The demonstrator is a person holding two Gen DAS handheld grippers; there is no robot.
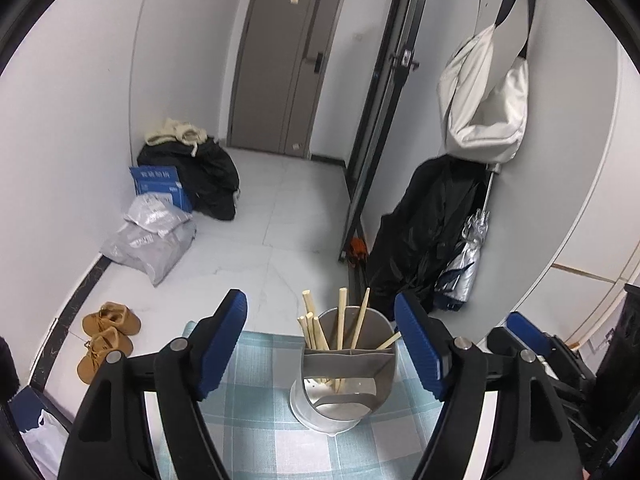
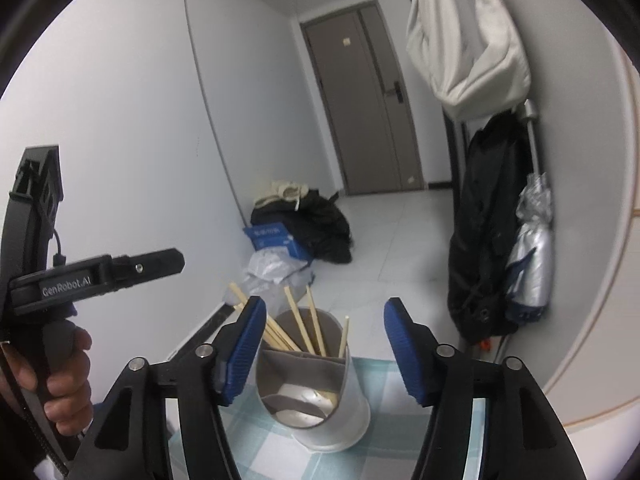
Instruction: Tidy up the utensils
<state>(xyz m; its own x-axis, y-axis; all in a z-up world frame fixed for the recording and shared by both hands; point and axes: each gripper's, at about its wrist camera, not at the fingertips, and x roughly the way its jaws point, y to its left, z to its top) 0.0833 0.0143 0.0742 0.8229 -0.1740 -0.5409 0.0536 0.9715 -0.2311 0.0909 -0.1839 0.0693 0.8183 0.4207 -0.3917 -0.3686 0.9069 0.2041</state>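
Checked tablecloth (image 1: 256, 408) bears a grey utensil holder (image 1: 348, 364), standing upright at twelve o'clock from both grippers. Wooden chopsticks (image 1: 342, 320) stand inside, leaning. Left gripper (image 1: 320, 344): jaws wide apart, holding nothing. Right gripper (image 2: 324, 352): likewise spread, empty, clear of the holder.

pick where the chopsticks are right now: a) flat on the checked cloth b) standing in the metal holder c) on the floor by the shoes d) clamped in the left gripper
b: the chopsticks stand upright in the holder on the cloth, and both grippers are open with nothing in them.
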